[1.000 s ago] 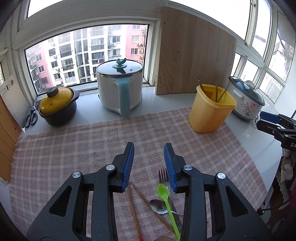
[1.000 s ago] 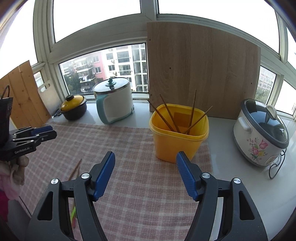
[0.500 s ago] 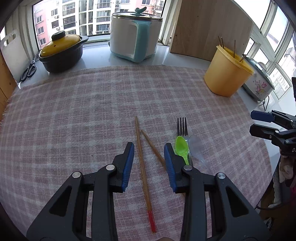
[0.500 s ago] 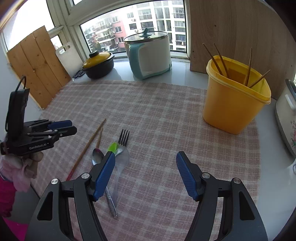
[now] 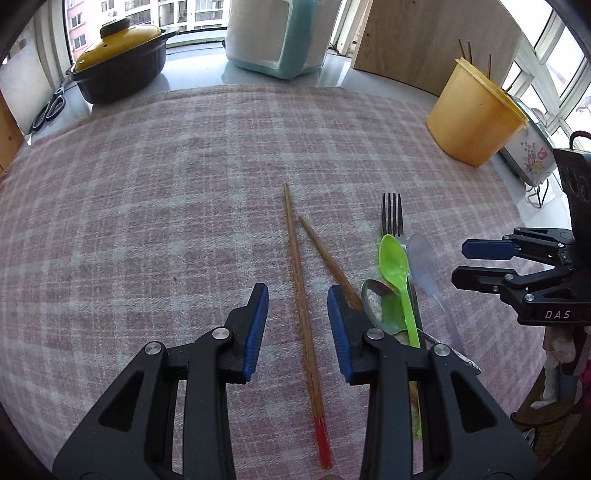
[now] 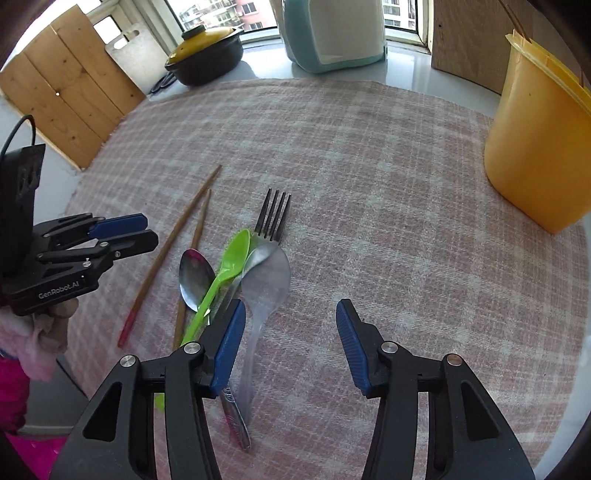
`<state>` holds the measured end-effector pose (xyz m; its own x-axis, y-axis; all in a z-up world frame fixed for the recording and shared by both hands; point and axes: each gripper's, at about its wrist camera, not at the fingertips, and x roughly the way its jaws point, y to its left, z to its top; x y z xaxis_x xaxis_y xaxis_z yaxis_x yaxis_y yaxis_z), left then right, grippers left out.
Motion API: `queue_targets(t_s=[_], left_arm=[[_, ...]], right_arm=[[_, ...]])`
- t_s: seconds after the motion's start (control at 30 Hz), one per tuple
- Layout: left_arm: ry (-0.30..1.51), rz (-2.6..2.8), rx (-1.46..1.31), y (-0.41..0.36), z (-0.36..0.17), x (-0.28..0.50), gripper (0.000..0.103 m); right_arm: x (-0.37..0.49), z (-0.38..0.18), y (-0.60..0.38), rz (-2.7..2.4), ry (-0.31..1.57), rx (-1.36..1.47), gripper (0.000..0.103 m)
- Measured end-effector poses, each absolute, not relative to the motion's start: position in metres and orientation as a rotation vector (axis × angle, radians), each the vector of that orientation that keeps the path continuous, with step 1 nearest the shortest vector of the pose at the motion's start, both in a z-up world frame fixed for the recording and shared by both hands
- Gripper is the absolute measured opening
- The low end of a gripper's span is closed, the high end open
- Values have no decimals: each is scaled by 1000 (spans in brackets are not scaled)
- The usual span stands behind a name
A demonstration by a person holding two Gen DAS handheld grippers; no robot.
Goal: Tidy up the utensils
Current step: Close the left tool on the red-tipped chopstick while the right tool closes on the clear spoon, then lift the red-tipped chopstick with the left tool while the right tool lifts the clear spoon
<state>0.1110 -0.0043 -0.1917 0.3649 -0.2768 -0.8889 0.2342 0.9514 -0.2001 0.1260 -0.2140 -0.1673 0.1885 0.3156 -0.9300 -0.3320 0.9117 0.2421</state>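
Two wooden chopsticks (image 5: 297, 266) (image 6: 173, 240), a green plastic spoon (image 5: 395, 266) (image 6: 225, 266), a metal spoon (image 5: 378, 306) (image 6: 194, 277), a metal fork (image 5: 392, 214) (image 6: 273, 218) and a clear plastic spoon (image 5: 424, 258) (image 6: 266, 288) lie together on the checked cloth. My left gripper (image 5: 297, 295) is open, low over the cloth, its jaws on either side of the red-tipped chopstick. My right gripper (image 6: 290, 314) is open and empty, just right of the clear spoon. The yellow utensil bin (image 5: 474, 110) (image 6: 539, 140) holds several chopsticks at the right.
A black pot with a yellow lid (image 5: 118, 62) (image 6: 207, 55), a white and teal cooker (image 5: 277, 33) (image 6: 332, 33), scissors (image 5: 48, 109) and a wooden board (image 5: 410, 40) line the sill. A floral rice cooker (image 5: 532, 155) stands behind the bin. Wooden planks (image 6: 70, 96) lean at the left.
Both grippers have tilted down and dropped toward the cloth. The left one now straddles the red-tipped chopstick; the right one has come close beside the clear spoon. The utensils have not moved.
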Motion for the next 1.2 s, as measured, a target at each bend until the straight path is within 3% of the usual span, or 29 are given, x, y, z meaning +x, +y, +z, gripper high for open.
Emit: queue_targets(t_s=[0.4, 0.83, 1.0, 1.03, 1.07, 1.2], left_arm=[[1185, -329, -17, -8, -208, 122, 28], [1161, -302, 50, -11, -210, 124, 10], [1160, -298, 32, -7, -211, 125, 6], [1159, -297, 30, -6, -211, 125, 6], [1159, -297, 29, -6, -211, 125, 6], [1158, -296, 27, -7, -210, 124, 6]], right_arm=[[136, -181, -202, 464, 1347, -16, 38], [138, -185, -176, 443, 1329, -149, 37], [137, -185, -171, 422, 1313, -191, 30], [137, -184, -172, 408, 1312, -195, 17], [138, -183, -173, 408, 1310, -184, 12], [140, -179, -178, 422, 1315, -154, 6]])
